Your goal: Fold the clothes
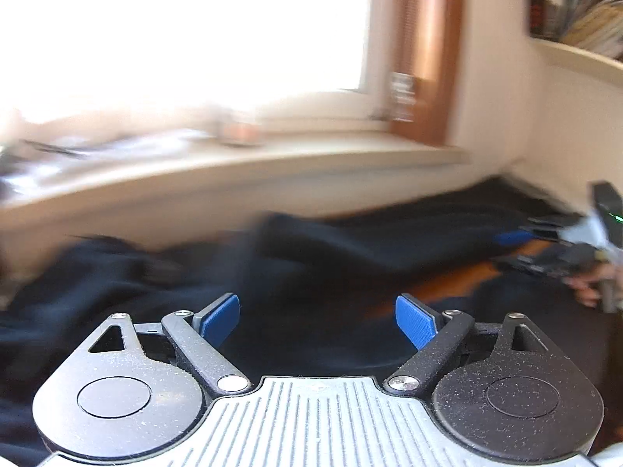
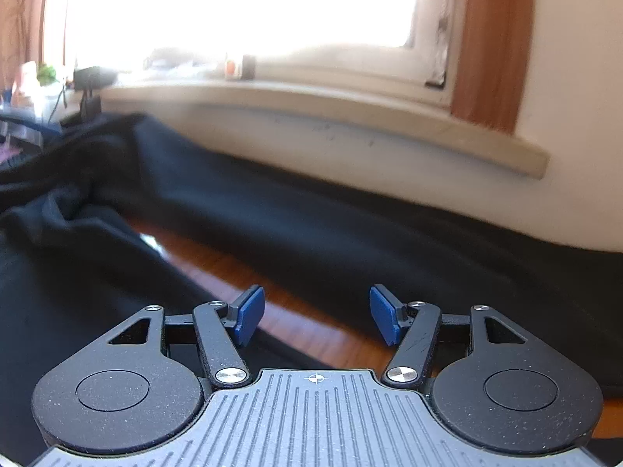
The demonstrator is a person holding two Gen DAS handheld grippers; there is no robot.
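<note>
I held both the left gripper (image 1: 317, 321) and right gripper (image 2: 317, 315) with jaws spread empty above the dark garment (image 2: 350, 225) on the table (image 2: 272, 292), judging which edge to take.

My right gripper (image 2: 317, 317) above a dark garment (image 2: 331, 229) on a wooden floor (image 2: 241, 272).

My blue pads (image 2: 249, 315) stand apart with nothing between them, held over a bare strip of floor. Taking that strip as landmark: one dark length of the garment runs along its far side, below the windowsill (image 2: 350, 105); a second dark fold lies on its near left side, bunched into creases toward the far left. The window (image 2: 233, 4) above the sill is washed out by light. Small objects on the sill's left end are too blurred to identify.
</note>
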